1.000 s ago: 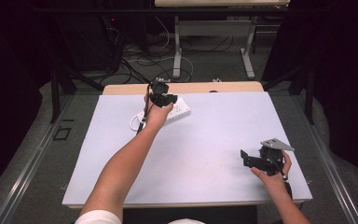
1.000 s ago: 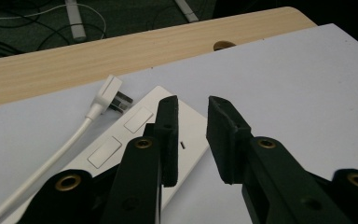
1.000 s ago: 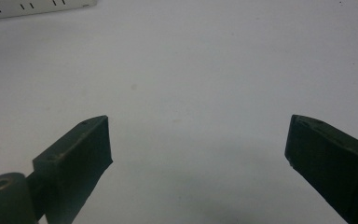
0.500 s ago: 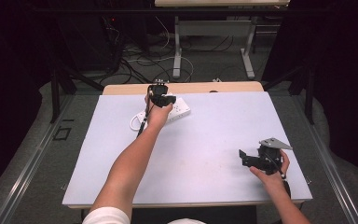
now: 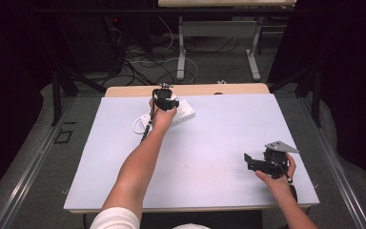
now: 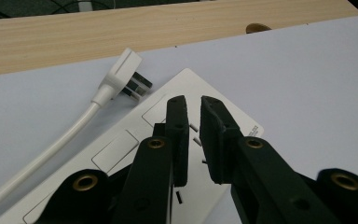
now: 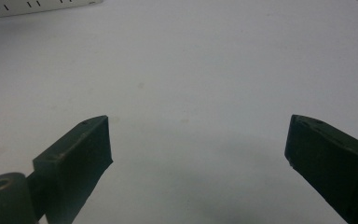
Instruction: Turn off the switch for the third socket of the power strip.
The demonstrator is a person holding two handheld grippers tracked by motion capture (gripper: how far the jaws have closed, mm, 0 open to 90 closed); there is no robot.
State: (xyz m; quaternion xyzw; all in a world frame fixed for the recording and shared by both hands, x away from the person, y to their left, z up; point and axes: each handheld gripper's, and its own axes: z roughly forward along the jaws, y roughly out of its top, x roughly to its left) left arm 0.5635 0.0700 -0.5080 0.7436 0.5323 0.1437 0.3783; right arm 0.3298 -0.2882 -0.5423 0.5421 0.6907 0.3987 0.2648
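A white power strip (image 5: 183, 112) lies at the far middle of the table, its socket face (image 6: 121, 149) up. Its white plug (image 6: 121, 74) rests beside it on the mat, on a thick white cord (image 6: 51, 149). My left gripper (image 5: 166, 102) points down just over the strip. Its jaws (image 6: 193, 100) have just been closing and now leave a narrow gap with nothing in it. My right gripper (image 5: 249, 161) rests low at the near right, jaws (image 7: 198, 135) wide open over bare mat. The strip's edge (image 7: 37, 5) shows far off.
A pale mat (image 5: 219, 133) covers the table, with a wooden strip (image 5: 195, 89) bare along the far edge. The cord loops (image 5: 140, 125) left of the power strip. Cables and desk legs (image 5: 181, 47) lie on the floor beyond.
The left gripper has sunk a little toward the power strip. The right gripper has stayed where it was.
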